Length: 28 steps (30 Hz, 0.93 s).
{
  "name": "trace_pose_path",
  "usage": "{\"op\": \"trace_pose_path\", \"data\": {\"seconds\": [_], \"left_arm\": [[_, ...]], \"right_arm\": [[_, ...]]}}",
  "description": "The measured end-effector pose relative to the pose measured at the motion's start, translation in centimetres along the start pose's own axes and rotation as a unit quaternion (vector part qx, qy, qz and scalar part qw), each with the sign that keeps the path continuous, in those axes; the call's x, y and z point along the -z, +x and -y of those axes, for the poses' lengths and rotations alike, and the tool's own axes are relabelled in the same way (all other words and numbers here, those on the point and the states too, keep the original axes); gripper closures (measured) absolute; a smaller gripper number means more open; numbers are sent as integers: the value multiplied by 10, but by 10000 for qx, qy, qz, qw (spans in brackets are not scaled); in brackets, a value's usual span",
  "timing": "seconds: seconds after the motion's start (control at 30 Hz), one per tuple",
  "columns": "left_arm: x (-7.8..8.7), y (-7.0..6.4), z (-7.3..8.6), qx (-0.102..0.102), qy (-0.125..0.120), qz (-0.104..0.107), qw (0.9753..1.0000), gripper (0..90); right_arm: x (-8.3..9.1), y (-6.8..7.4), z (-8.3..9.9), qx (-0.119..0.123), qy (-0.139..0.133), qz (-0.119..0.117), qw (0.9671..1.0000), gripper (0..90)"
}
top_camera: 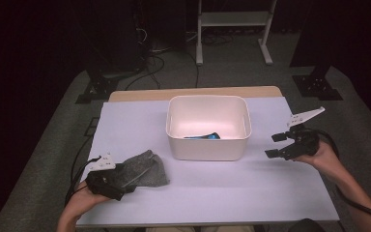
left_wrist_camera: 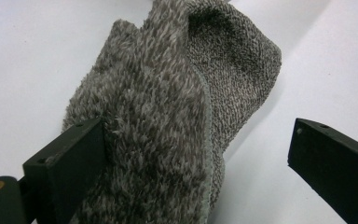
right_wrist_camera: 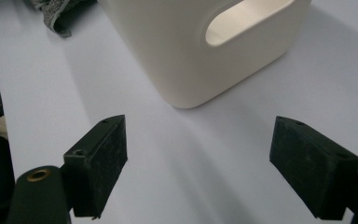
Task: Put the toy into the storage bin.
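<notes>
Grey fuzzy sock (top_camera: 147, 169) lengthwise toward bin (top_camera: 207, 145)

Overhead light falls brightly on the table (top_camera: 212, 193); the surrounding room sinks into darkness. The basin (top_camera: 207, 145) interior glares pale pink. Soft shadows spread beneath it. Near jaws appear slightly blurred in both gripper views.

A lab — dark room, floor cables (top_camera: 147, 65), stand feet (top_camera: 319, 84) around a table (top_camera: 222, 193).
</notes>
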<state>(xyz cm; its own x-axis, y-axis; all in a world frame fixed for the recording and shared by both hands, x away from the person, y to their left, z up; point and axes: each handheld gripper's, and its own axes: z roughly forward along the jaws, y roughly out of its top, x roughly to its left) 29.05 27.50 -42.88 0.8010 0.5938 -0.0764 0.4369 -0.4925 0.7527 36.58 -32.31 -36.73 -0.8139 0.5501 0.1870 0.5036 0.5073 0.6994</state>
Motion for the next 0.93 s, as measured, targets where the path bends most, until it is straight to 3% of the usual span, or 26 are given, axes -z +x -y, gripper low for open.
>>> {"op": "trace_pose_path", "data": {"seconds": [0.93], "left_arm": [[-1, -2, -1, -41, 14, -86, 10000, 26]], "right_arm": [[-18, 7, 36, -192, -38, -123, 9997, 172]]}}
